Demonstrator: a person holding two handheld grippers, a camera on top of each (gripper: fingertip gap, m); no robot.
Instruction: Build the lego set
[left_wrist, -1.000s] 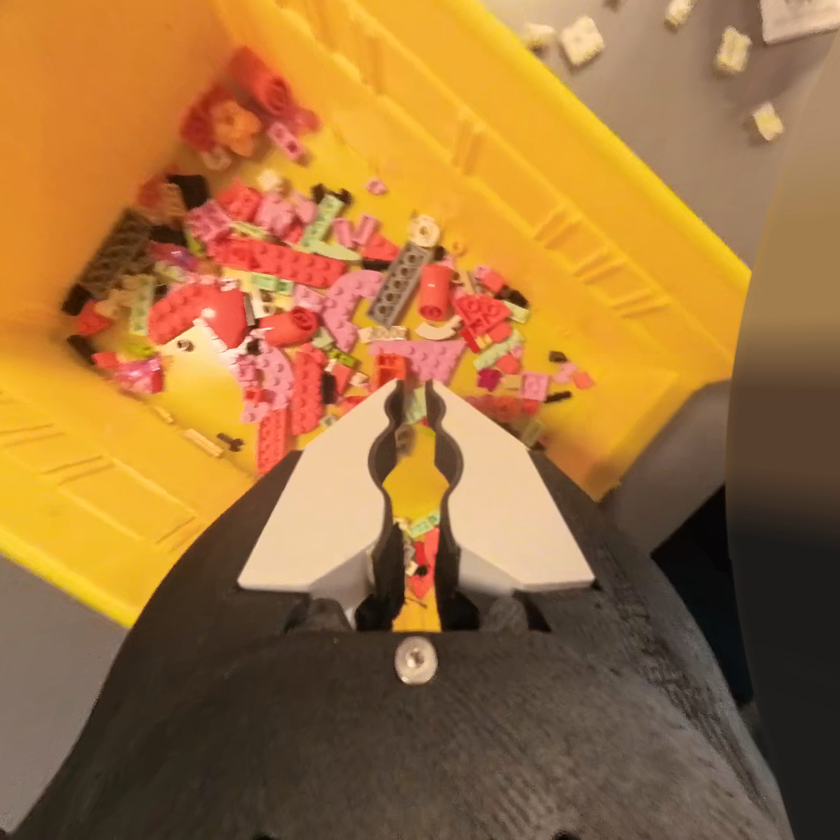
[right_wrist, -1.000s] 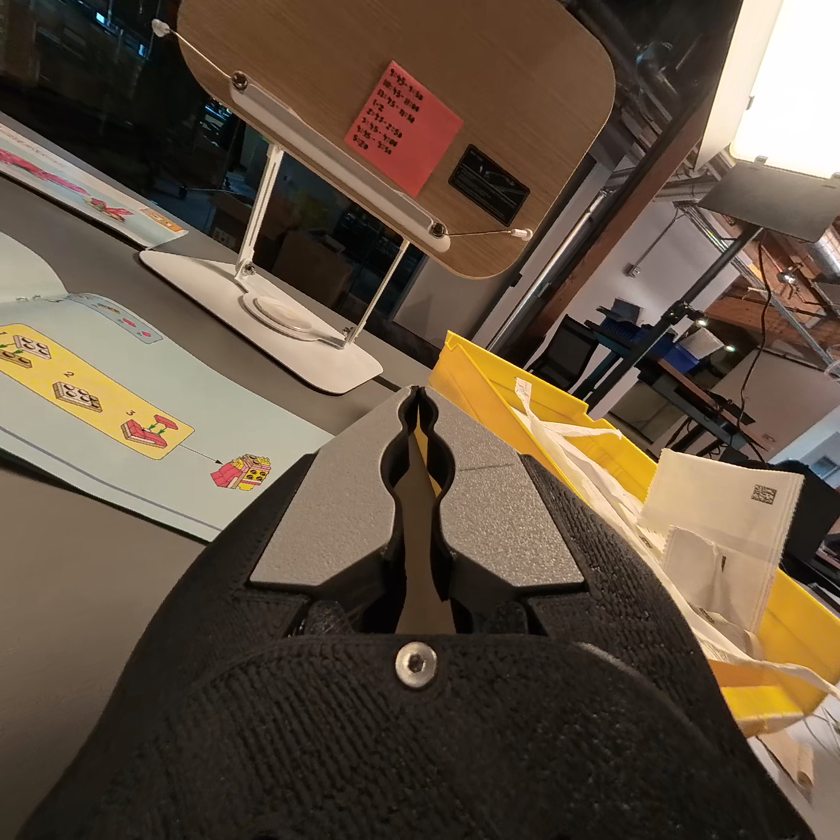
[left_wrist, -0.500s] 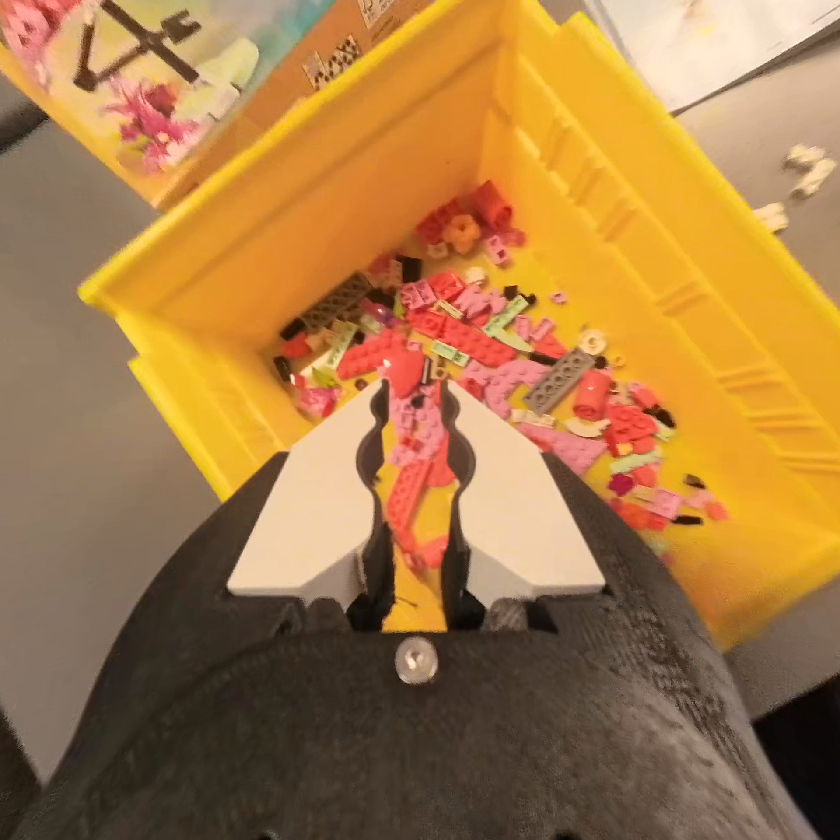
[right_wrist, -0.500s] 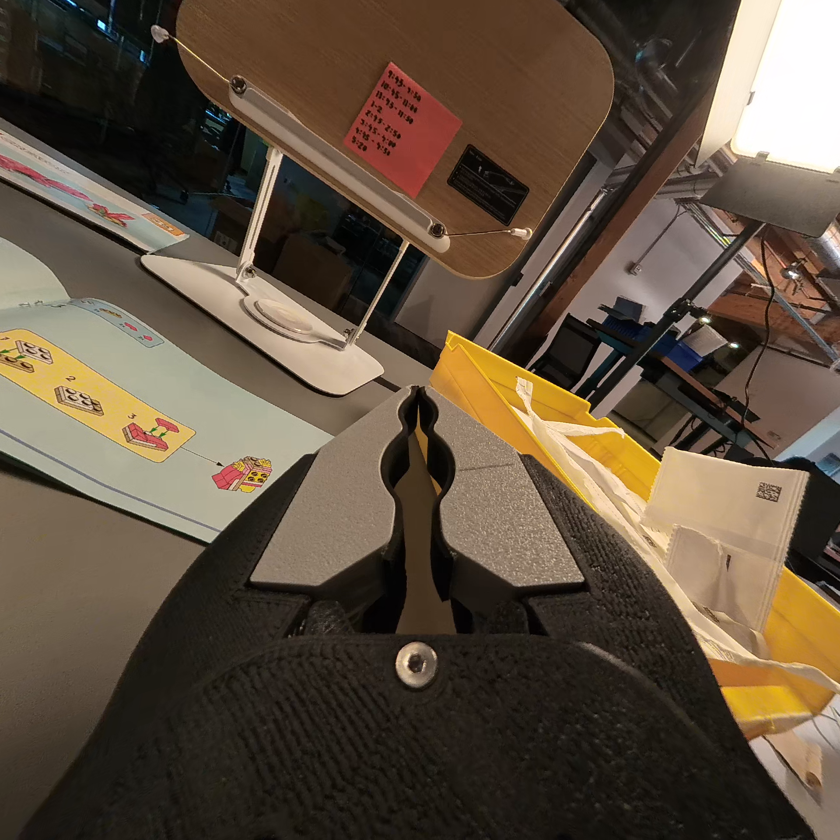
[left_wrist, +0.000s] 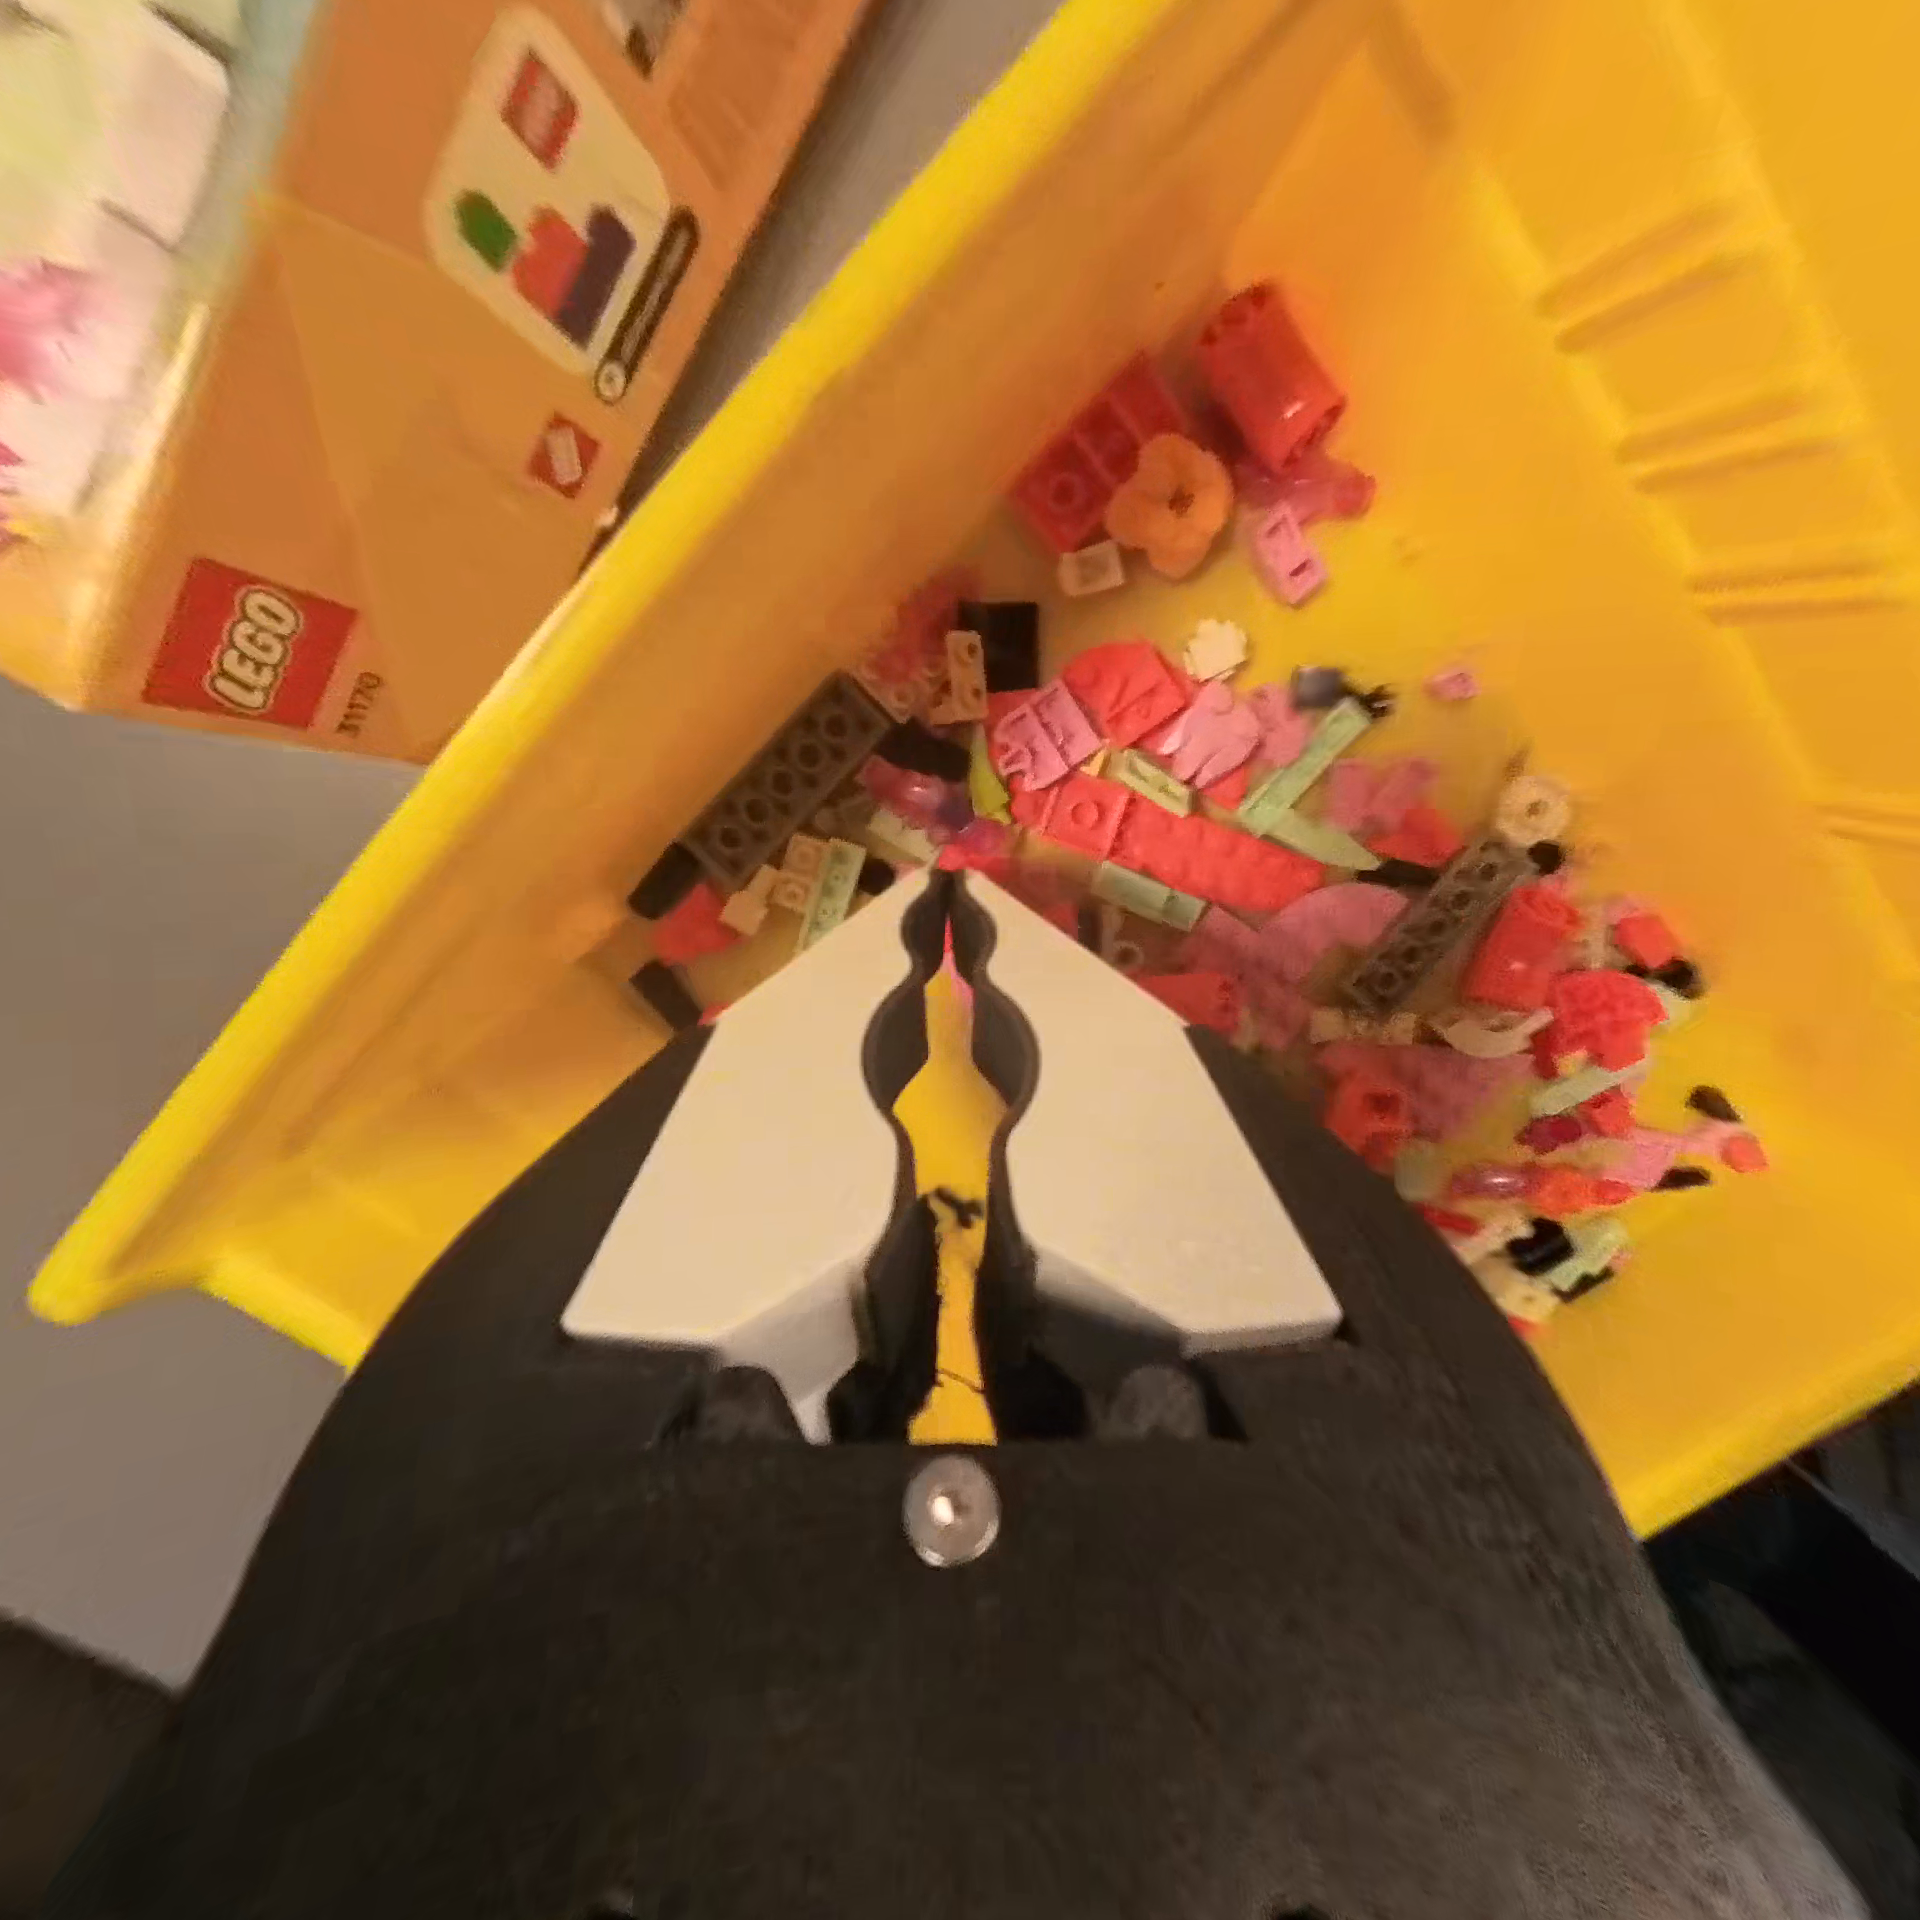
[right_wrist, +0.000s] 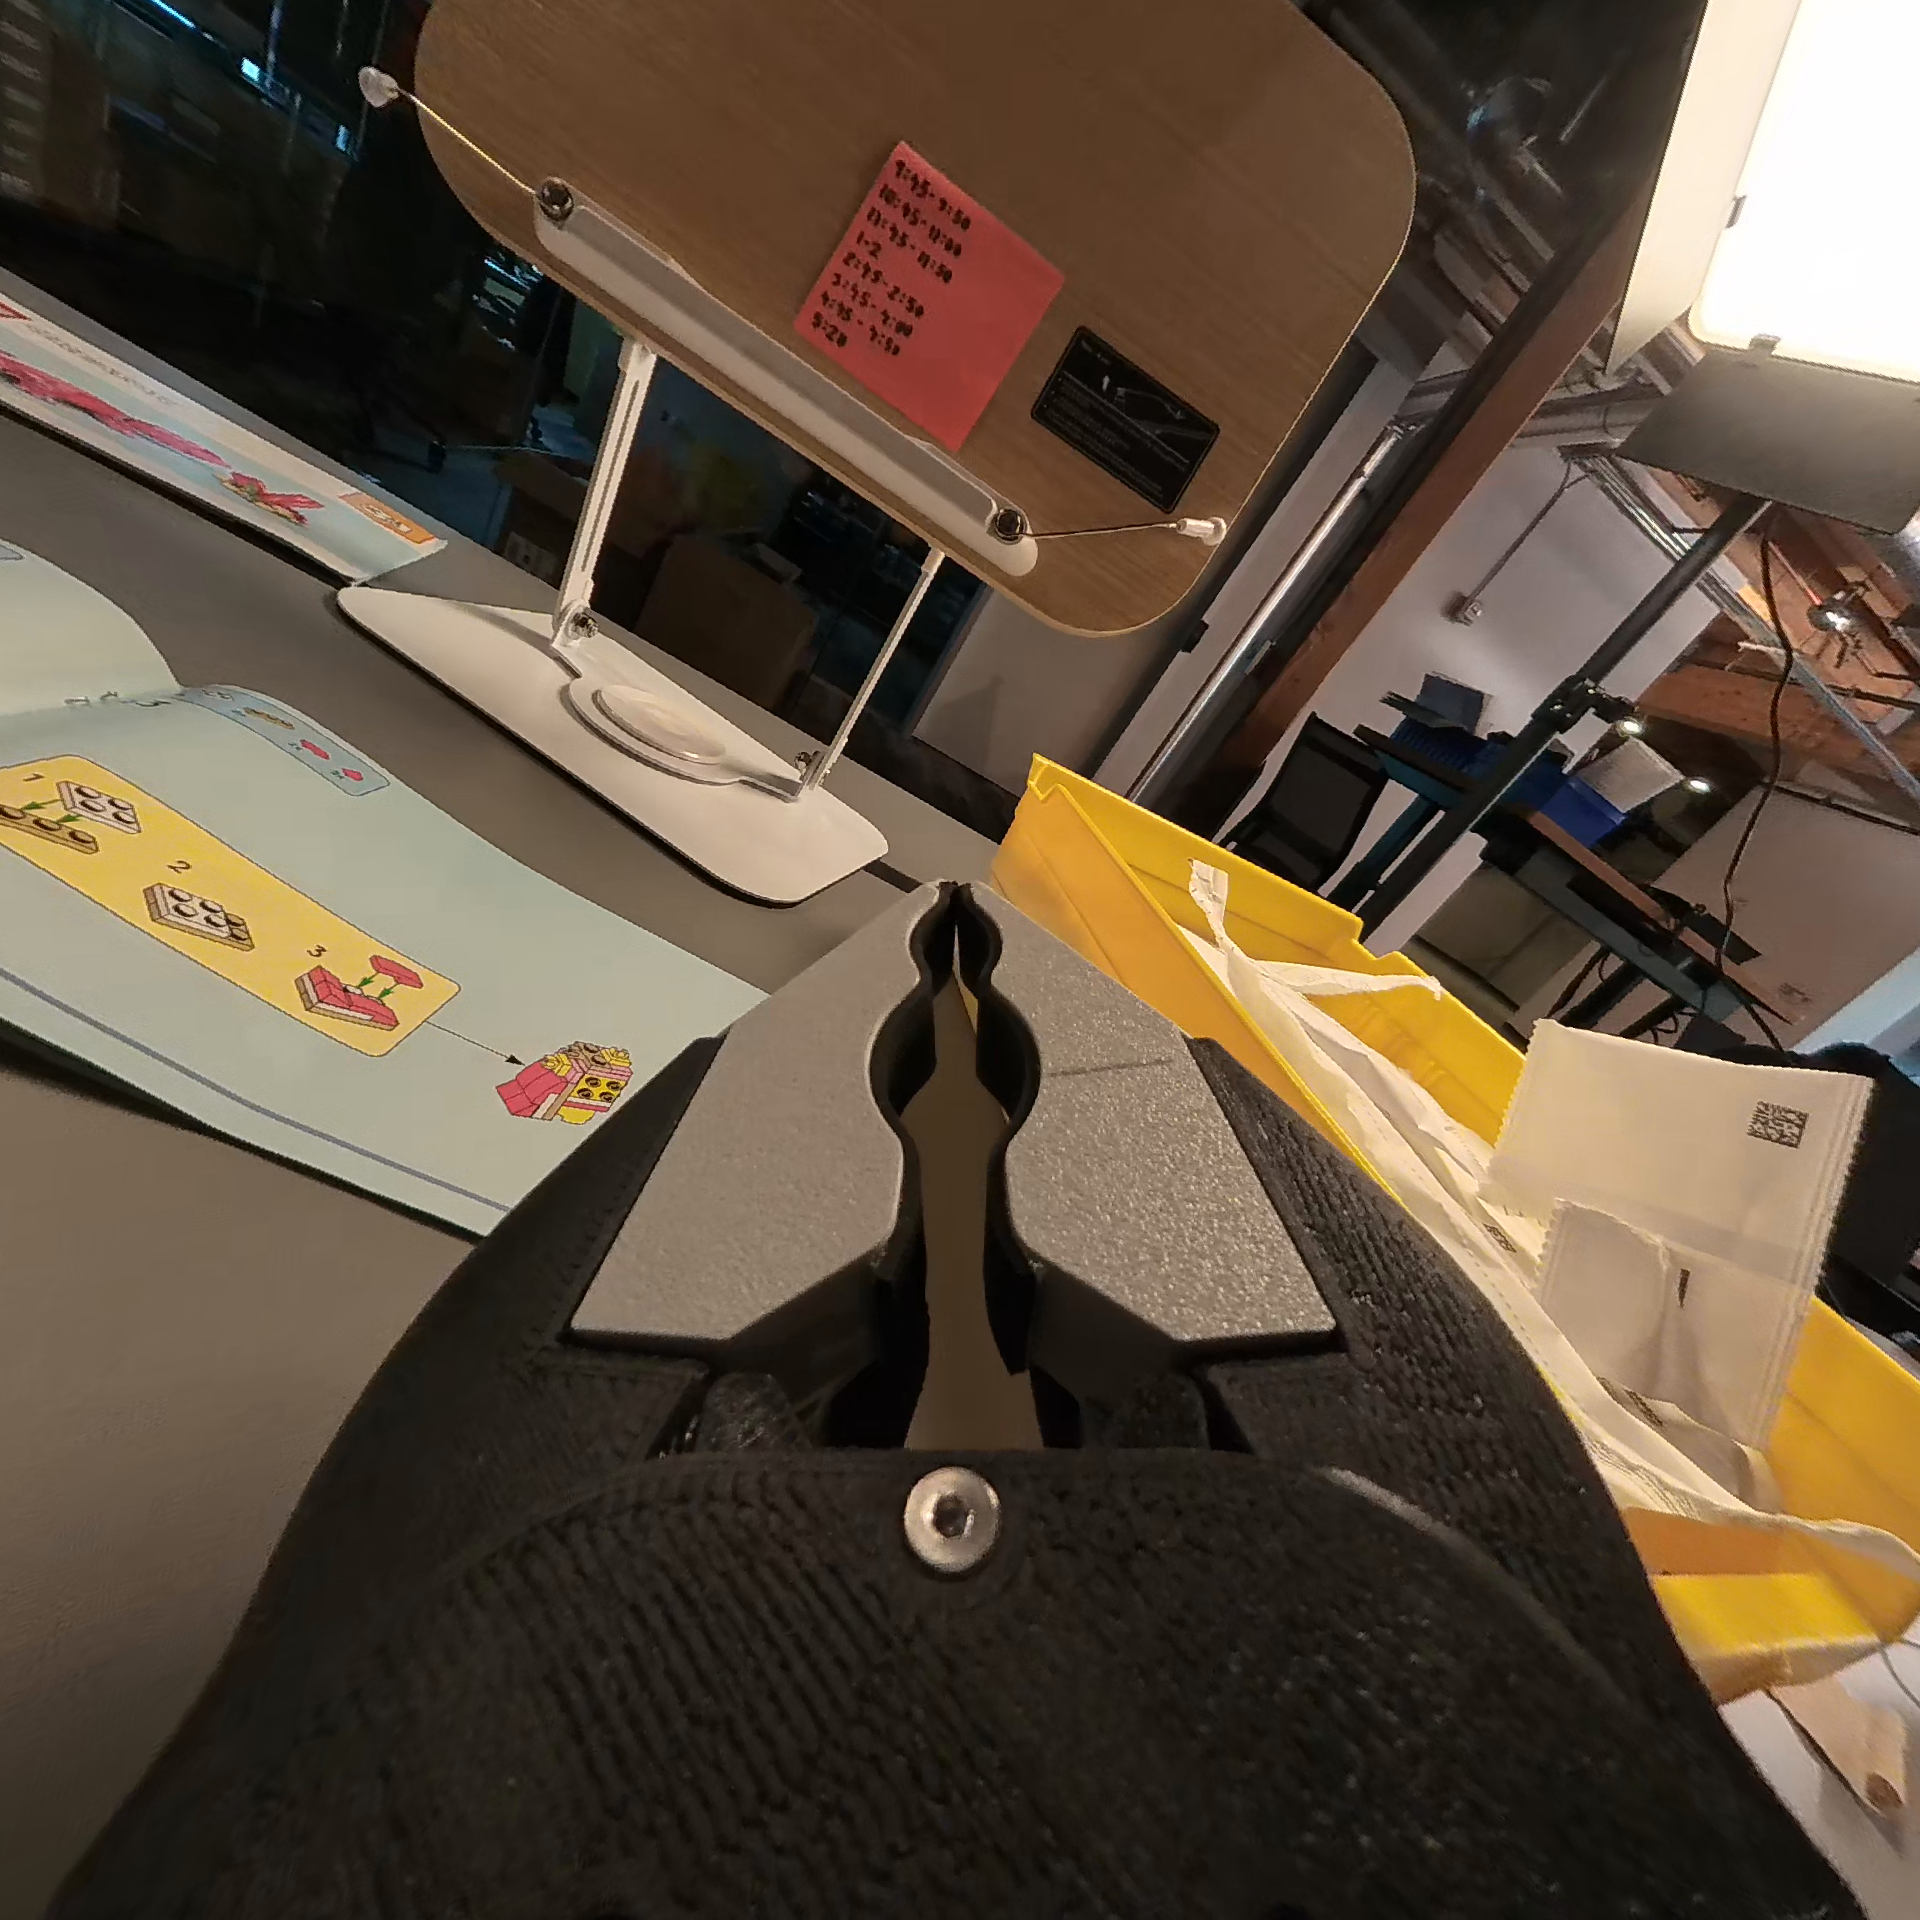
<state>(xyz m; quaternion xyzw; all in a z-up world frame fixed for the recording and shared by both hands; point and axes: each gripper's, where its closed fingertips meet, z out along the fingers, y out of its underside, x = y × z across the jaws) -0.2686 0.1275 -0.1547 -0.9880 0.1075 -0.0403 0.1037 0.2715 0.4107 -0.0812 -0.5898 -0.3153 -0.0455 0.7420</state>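
Observation:
My left gripper (left_wrist: 951, 883) is shut, its tips down inside a yellow bin (left_wrist: 727, 582). The tips sit at the near edge of a pile of small red, pink, pale green and grey bricks (left_wrist: 1195, 831). A small red piece lies right at the tips; I cannot tell whether they touch it. A long dark grey beam with holes (left_wrist: 800, 779) lies just left of the tips, against the bin wall. My right gripper (right_wrist: 954, 894) is shut with nothing between its pads, held above the grey table.
An orange-brown cardboard box (left_wrist: 364, 364) stands behind the bin. In the right wrist view an open instruction booklet (right_wrist: 260, 935) lies at left. A wooden board on a white stand (right_wrist: 623, 717) is behind it. A second yellow bin (right_wrist: 1122, 883) holds white paper bags (right_wrist: 1662, 1195).
My left gripper opened wider, then shut, while swinging toward the bin's left wall and closer to the bricks. My right gripper stayed shut and barely moved.

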